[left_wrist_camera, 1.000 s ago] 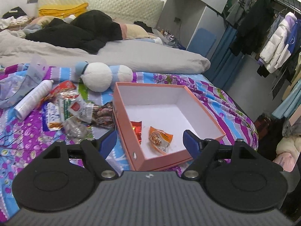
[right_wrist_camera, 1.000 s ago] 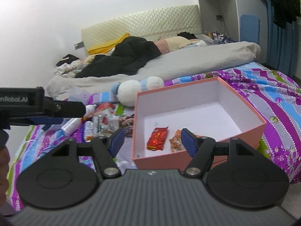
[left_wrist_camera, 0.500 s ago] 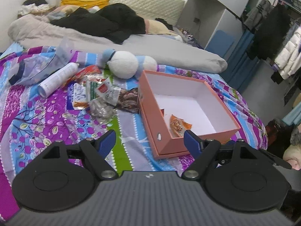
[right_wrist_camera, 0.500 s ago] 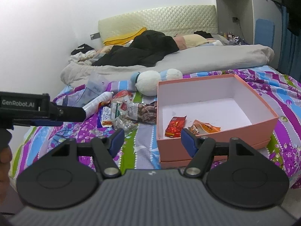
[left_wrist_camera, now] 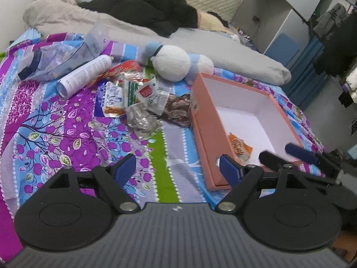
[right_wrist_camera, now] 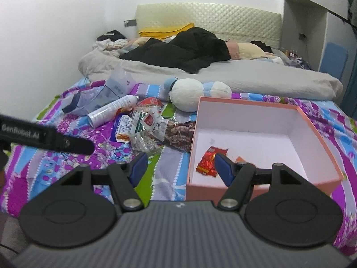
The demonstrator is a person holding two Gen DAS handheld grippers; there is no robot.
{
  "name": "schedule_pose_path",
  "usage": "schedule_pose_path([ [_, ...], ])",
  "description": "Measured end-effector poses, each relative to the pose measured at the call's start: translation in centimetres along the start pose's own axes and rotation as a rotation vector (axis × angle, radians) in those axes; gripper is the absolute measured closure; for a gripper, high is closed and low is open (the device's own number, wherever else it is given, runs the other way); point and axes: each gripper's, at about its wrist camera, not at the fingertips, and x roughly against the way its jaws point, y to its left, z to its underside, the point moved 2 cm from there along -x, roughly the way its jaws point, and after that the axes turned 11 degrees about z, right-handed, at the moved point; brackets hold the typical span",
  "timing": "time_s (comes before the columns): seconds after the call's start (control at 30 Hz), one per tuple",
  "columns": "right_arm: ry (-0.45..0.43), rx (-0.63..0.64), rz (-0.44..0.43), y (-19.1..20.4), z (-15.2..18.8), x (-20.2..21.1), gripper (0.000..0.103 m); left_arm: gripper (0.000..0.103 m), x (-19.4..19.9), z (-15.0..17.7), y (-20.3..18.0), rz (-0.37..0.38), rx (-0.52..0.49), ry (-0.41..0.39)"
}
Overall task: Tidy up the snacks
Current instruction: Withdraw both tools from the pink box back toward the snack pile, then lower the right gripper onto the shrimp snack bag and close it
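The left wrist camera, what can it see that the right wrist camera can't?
Only the left wrist view shows hanging clothes and the right gripper poking in, open. Only the right wrist view shows the red snack packet in the pink box and the white wall. Both show the box, the loose snack pile, the plush toy and the spray can.

Loose snack packets (left_wrist_camera: 142, 102) heaped on bedspread beside open pink box (left_wrist_camera: 207, 131); two packets (right_wrist_camera: 209, 160) inside
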Motion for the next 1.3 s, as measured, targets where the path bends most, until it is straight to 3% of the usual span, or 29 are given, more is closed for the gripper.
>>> schedule_pose_path([
  [0.27, 0.015, 0.098, -0.007, 1.6, -2.4, -5.3, 0.035, 0.018, -4.2, -1.7, 3.5, -0.017, 0.031, 0.025],
  [0.5, 0.041, 0.201, -0.067, 3.3, -3.9, -9.4, 0.035, 0.018, -8.6, -2.3, 6.4, -0.009, 0.082, 0.031],
  [0.8, 0.021, 0.532, -0.107, 5.5, -6.6, -15.1, 0.037, 0.018, -14.3, -2.4, 10.0, 0.025, 0.170, 0.017],
  [0.97, 0.052, 0.715, -0.154, 7.0, -6.9, -18.8, 0.038, 0.018, -17.1, -2.5, 12.0, 0.021, 0.203, 0.023],
  [1.13, 0.113, 0.919, -0.246, 9.3, -6.0, -22.7, 0.038, 0.018, -19.3, -3.0, 13.3, 0.013, 0.193, 0.020],
  [1.3, 0.161, 1.061, -0.271, 10.8, -5.0, -25.6, 0.038, 0.018, -21.8, -3.3, 13.5, -0.019, 0.155, 0.044],
])
